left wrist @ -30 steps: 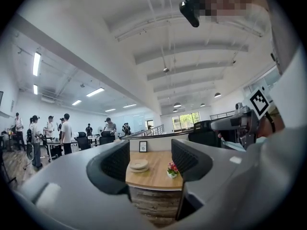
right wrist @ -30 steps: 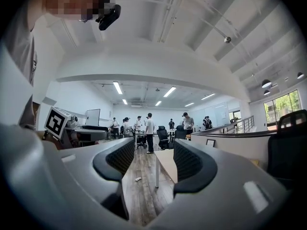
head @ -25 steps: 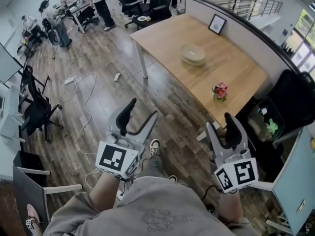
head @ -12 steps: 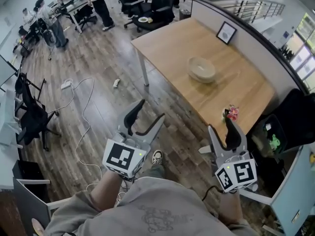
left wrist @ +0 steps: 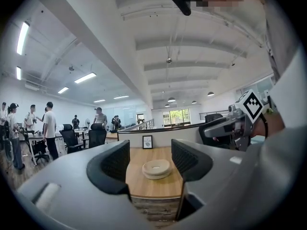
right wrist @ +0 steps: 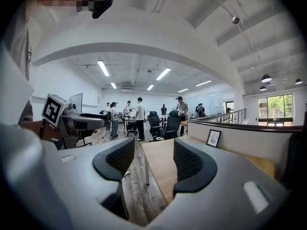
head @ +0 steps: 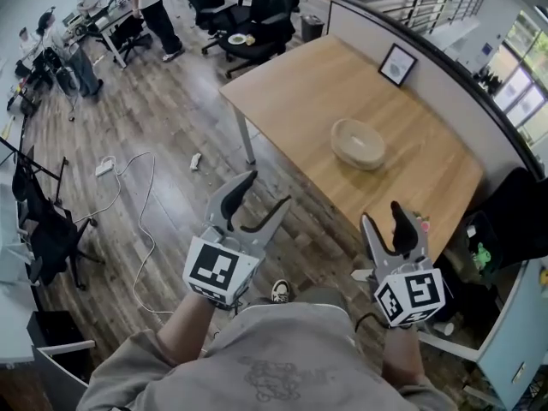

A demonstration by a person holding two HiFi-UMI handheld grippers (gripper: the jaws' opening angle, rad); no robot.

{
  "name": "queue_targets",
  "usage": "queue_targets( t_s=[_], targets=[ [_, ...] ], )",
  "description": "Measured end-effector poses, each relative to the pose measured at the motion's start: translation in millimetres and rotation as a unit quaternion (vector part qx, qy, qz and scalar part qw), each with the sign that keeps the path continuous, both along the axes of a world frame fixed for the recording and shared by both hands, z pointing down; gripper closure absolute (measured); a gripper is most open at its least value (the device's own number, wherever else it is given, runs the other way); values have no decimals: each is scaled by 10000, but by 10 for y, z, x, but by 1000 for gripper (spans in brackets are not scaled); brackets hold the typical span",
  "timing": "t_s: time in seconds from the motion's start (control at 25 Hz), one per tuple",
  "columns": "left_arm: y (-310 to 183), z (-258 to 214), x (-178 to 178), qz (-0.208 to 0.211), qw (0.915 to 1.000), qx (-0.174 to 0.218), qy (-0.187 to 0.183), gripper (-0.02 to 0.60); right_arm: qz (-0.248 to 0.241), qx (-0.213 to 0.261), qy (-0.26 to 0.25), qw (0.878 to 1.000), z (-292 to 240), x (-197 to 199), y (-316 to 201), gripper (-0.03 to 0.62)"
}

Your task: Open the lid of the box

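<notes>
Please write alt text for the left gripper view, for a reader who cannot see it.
The left gripper, jaws open and empty, points at a round beige box on a wooden table; a framed picture stands behind it.

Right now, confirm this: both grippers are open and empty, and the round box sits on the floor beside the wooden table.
Wrong about the floor: the head view shows the round box on the wooden table itself. The left gripper and right gripper are open and empty, as stated.
</notes>
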State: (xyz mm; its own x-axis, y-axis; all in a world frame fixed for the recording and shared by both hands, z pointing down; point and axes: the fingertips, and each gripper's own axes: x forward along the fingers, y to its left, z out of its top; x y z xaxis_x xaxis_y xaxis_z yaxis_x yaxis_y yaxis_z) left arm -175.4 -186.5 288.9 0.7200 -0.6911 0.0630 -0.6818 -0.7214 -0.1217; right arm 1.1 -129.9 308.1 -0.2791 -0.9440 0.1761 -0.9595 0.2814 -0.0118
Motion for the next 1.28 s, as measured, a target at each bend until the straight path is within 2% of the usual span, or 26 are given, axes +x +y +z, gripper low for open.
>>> queue_targets(
  t_s=[0.16,0.36,0.64,0.96,1.28],
  targets=[
    [-354,113,-16,68,9999,-84,-42,310,-14,-74,105,9999,113,-55,-312,353],
    [-935,203,167,183,9995,-245,-67,310,170,-195,87,9996,196,170,-800,353],
    [-1808,345,677,446,9977,-461,-235,310,499,-386,-120,9979,389,640,-1662,353],
    [-2765,434,1393,727,9948,-590,-389,310,642,-732,-285,9948,627,1223,-2523,353],
    [-3155,577,1981,1176,9883,-699,-670,310,956,-835,-299,9915,687,1705,-2802,353]
  ],
)
